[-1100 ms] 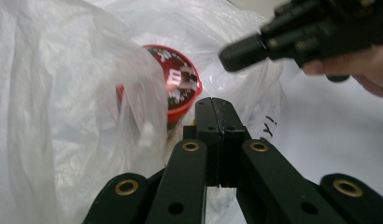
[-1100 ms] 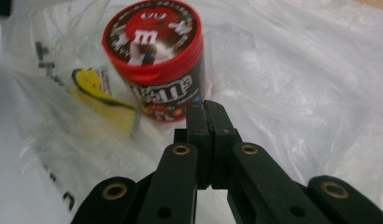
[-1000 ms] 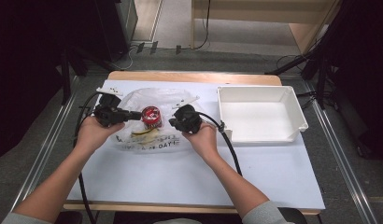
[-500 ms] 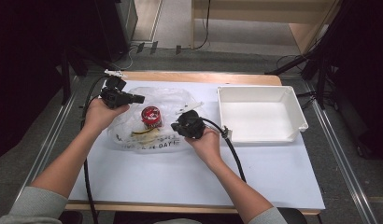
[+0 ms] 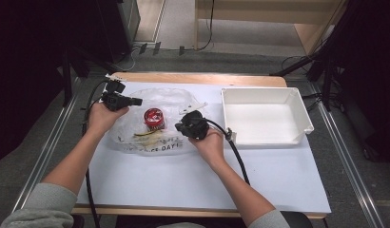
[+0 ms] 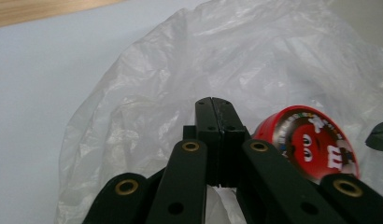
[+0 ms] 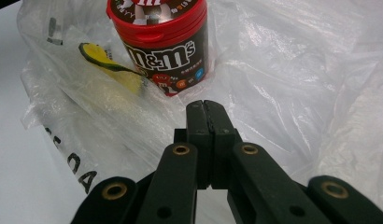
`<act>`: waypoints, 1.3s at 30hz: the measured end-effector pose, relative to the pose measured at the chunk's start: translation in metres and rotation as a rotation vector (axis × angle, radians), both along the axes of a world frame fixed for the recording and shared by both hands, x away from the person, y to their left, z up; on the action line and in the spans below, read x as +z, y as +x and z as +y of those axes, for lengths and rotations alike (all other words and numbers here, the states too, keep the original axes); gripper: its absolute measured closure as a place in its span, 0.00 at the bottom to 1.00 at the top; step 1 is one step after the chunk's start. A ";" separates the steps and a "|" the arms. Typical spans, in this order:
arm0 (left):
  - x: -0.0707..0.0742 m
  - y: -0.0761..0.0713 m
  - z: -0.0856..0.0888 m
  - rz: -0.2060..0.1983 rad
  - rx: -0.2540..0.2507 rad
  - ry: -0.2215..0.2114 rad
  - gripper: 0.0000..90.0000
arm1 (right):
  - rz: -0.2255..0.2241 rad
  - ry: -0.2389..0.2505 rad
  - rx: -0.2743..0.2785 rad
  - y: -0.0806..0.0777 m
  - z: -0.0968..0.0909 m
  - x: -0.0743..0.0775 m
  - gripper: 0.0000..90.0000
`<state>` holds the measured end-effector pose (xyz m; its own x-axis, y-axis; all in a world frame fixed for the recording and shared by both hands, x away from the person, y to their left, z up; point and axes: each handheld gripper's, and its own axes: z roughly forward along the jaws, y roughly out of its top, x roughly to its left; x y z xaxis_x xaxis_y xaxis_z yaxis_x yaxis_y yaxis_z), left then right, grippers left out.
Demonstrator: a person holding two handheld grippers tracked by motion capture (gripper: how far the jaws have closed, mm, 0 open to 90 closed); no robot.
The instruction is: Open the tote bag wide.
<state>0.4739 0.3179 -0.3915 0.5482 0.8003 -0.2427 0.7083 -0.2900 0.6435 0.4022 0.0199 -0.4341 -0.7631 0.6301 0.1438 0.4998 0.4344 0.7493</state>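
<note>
Fingers pressed together on both grippers, pinching nothing.
Left gripper hovers at the plastic bag's far-left edge, right gripper by its near-right; red candy jar sits upright inside, not yet removed.

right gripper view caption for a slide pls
Shut right gripper over a clear plastic bag, pointing at the red candy tub.

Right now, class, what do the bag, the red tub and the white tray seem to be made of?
Bag: thin clear plastic film, glossy; it crinkles and the table shows through it.
Red tub: probably rigid plastic, smooth, with a red snap lid and a printed glossy label.
White tray: likely moulded plastic, matt, with thick even walls and rounded corners.
</note>
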 end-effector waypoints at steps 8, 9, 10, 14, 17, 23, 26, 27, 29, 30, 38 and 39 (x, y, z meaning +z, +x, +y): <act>-0.020 0.002 0.005 -0.015 0.008 -0.019 1.00 | 0.010 -0.007 -0.012 0.005 -0.002 -0.007 1.00; -0.022 0.002 0.005 -0.016 0.009 -0.020 1.00 | 0.015 -0.009 -0.015 0.006 -0.004 -0.008 1.00; -0.025 0.003 0.005 -0.017 0.007 -0.019 1.00 | 0.016 -0.010 -0.013 0.006 -0.004 -0.008 1.00; -0.036 0.007 0.008 -0.028 0.007 -0.013 1.00 | 0.028 -0.014 -0.005 0.003 -0.006 -0.011 1.00; -0.043 0.011 0.010 -0.013 0.022 -0.022 1.00 | 0.021 -0.028 -0.003 0.000 -0.006 -0.014 1.00; -0.055 0.014 0.009 0.009 0.026 -0.016 1.00 | 0.040 -0.045 -0.009 0.001 -0.010 -0.023 1.00; -0.060 0.017 0.007 0.022 0.028 -0.007 1.00 | 0.041 -0.053 0.001 -0.002 -0.009 -0.025 1.00; -0.061 0.017 0.007 0.023 0.027 -0.005 1.00 | 0.050 -0.055 0.002 -0.004 -0.008 -0.026 1.00; -0.063 0.018 0.005 0.024 0.031 -0.003 1.00 | 0.056 -0.061 0.014 -0.006 -0.007 -0.029 1.00; -0.064 0.019 0.004 0.029 0.031 -0.004 1.00 | 0.056 -0.069 0.018 -0.008 -0.006 -0.030 1.00; -0.067 0.021 -0.001 0.016 0.040 -0.003 1.00 | 0.045 -0.067 0.052 -0.023 -0.008 -0.037 1.00; -0.067 0.021 -0.001 0.013 0.040 -0.001 1.00 | 0.040 -0.067 0.056 -0.024 -0.008 -0.037 1.00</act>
<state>0.4950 0.3167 -0.4583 0.5128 0.8211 -0.2508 0.7276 -0.2605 0.6347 0.3778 0.0119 -0.4710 -0.7916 0.5962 0.1341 0.5028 0.5108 0.6974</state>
